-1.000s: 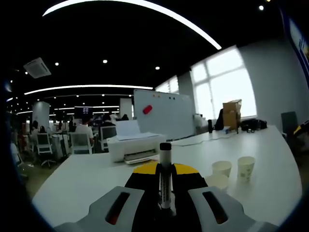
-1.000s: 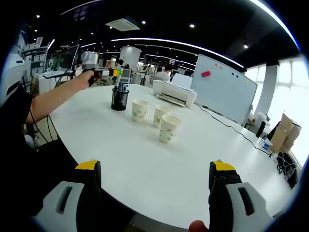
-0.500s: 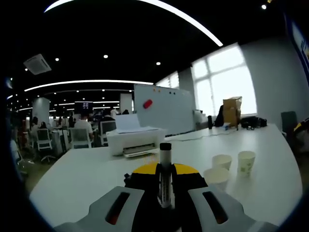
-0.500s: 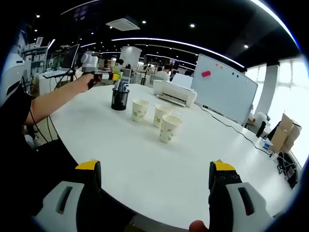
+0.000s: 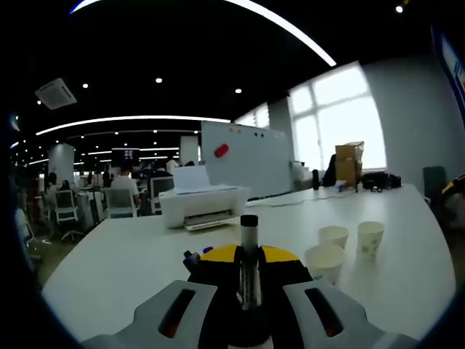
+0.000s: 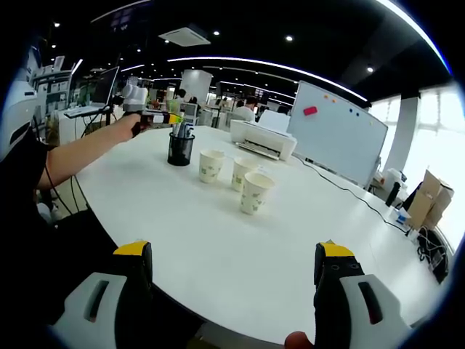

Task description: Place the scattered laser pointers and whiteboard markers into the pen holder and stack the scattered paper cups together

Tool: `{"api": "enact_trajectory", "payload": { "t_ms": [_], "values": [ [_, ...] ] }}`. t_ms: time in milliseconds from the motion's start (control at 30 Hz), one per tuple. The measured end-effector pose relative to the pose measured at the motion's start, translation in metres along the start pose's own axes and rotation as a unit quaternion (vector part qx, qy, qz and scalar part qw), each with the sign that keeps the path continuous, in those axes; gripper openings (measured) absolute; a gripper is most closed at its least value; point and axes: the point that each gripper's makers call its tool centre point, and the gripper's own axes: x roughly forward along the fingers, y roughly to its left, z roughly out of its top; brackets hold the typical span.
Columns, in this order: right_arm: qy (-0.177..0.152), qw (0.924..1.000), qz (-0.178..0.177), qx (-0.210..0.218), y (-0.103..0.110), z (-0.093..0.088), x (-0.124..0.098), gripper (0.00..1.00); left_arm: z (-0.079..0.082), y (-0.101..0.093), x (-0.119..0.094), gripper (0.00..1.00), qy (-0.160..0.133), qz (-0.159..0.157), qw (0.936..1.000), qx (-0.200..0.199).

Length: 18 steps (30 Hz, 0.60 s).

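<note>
Left gripper view: the left gripper (image 5: 248,291) pinches a whiteboard marker (image 5: 249,251) upright, its lower end hidden between the jaws, above the half-hidden pen holder (image 6: 179,148). Right gripper (image 6: 232,273) gapes wide; paper cups (image 6: 234,177) wait mid-table.

A large open-plan office lies under a dark ceiling (image 5: 182,51) with small round spotlights and long curved white light strips (image 6: 261,67). A wide round white table (image 6: 240,247) fills the foreground. A white freestanding whiteboard (image 6: 338,134) stands beyond it, near bright tall windows (image 5: 338,120). A white desktop printer (image 5: 202,206) sits on the table. Brown cardboard boxes (image 5: 349,163) stand by the windows.
</note>
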Motion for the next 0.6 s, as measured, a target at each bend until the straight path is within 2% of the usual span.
{"api": "enact_trajectory", "payload": {
  "t_ms": [600],
  "values": [
    [-0.001,1.0000,-0.001,0.001,0.0009,0.0004,-0.0018,0.87,-0.0074,0.0005,-0.0015,0.15,0.011,-0.001,0.9999,-0.003]
  ]
}}
